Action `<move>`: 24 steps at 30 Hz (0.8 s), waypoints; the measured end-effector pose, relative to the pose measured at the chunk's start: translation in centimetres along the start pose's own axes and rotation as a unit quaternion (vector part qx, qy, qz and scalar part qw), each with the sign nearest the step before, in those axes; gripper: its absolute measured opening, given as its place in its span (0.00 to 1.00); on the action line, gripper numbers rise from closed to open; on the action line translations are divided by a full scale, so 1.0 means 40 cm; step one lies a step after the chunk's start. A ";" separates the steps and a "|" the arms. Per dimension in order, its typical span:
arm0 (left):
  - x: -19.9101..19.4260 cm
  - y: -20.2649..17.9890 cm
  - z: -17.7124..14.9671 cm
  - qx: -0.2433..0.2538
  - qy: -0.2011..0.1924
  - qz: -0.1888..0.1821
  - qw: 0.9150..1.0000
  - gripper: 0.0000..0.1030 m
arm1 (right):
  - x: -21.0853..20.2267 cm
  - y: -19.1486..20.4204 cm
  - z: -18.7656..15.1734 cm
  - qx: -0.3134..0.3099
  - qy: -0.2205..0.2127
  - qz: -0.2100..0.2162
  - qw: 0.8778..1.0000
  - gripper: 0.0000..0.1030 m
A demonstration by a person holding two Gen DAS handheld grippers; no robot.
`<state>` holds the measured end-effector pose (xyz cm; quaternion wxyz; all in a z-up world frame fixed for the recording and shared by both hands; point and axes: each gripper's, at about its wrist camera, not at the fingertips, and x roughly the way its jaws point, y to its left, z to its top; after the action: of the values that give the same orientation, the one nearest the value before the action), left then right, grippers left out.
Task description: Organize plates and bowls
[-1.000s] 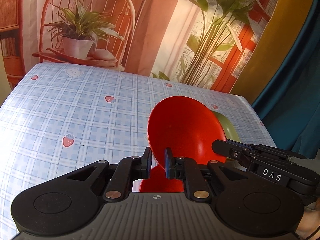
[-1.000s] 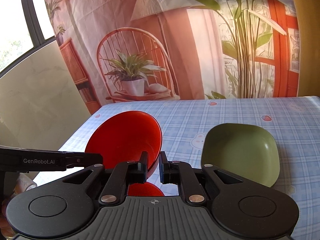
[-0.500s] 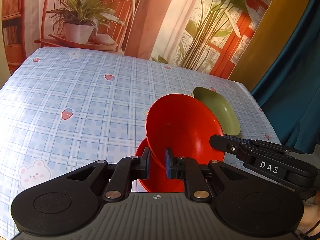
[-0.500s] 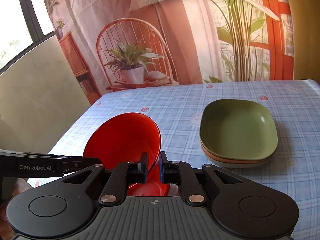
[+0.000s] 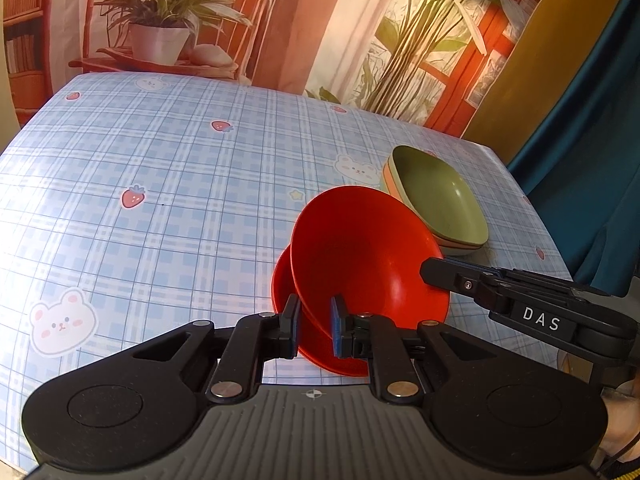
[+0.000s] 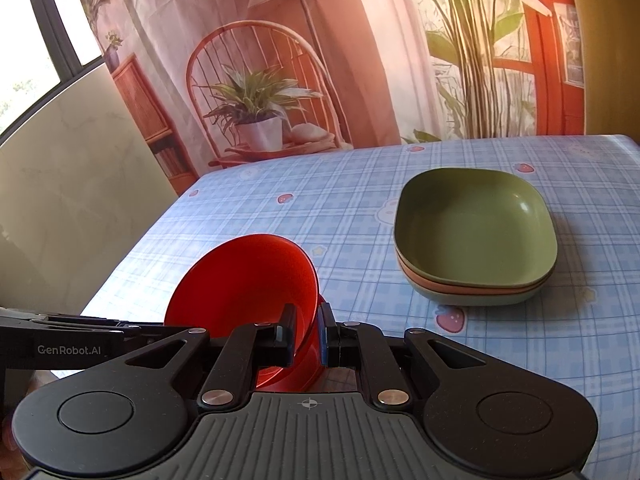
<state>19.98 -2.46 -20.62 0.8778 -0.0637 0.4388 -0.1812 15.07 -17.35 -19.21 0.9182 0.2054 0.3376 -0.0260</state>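
"DAS" right tongs; "GenRobot.AI" left tongs

Blue plaid tablecloth carries stacked plates; red bowls rest nearby.

Matte black left gripper and right gripper, silver rivets, blue-padded fingers, white "DAS" lettering

A tilted round red plastic bowl is set in a second red bowl on the bench; stacked squarish green plates are found to its right.
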 end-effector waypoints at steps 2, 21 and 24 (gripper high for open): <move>0.002 0.001 -0.001 -0.001 0.003 0.002 1.000 0.16 | 0.002 -0.004 -0.001 0.001 0.002 0.000 1.000 0.11; 0.015 0.027 -0.019 -0.028 0.006 0.009 1.000 0.40 | 0.024 -0.011 -0.018 0.007 0.015 -0.013 1.000 0.18; 0.026 0.028 -0.029 -0.036 0.011 0.006 0.999 0.39 | 0.031 -0.012 -0.026 0.008 0.021 -0.012 1.000 0.19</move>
<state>19.92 -1.77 -22.41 0.8709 -0.0907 0.4554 -0.1608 15.31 -17.25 -20.88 0.9090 0.2093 0.3588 -0.0352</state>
